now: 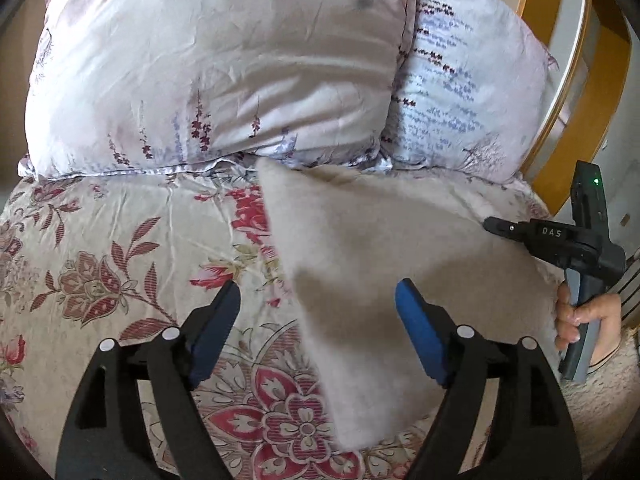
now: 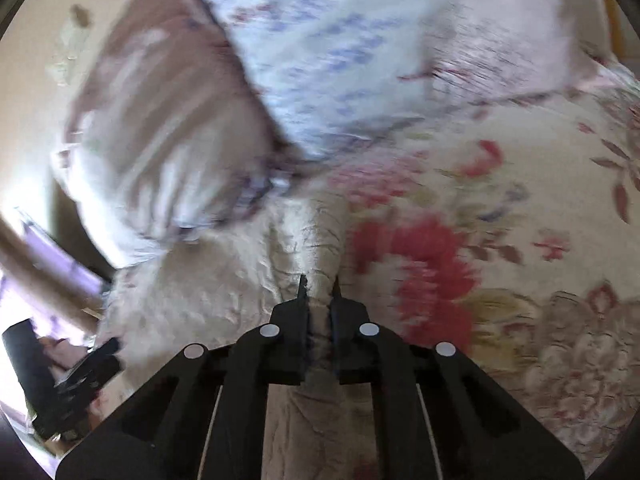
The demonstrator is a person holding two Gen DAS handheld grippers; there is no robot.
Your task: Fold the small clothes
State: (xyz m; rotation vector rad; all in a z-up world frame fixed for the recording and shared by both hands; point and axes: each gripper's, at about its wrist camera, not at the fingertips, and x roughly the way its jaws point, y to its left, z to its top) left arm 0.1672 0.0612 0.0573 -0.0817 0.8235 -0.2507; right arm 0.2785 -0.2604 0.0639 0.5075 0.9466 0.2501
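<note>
While our right gripper [image 2: 319,284] pinches a ridge of the beige garment [image 1: 384,264] lying on the floral bed [image 1: 120,240], our left gripper [image 1: 318,308] spreads its fingers [image 1: 416,328] astride the cloth's edge, presumably for folding.

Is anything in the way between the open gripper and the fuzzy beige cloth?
Nothing visible. The left gripper has open jaws right at the beige cloth, whose edge already lies between them on the flowery bedspread. The right gripper is shut on a fold of the same cloth.
</note>
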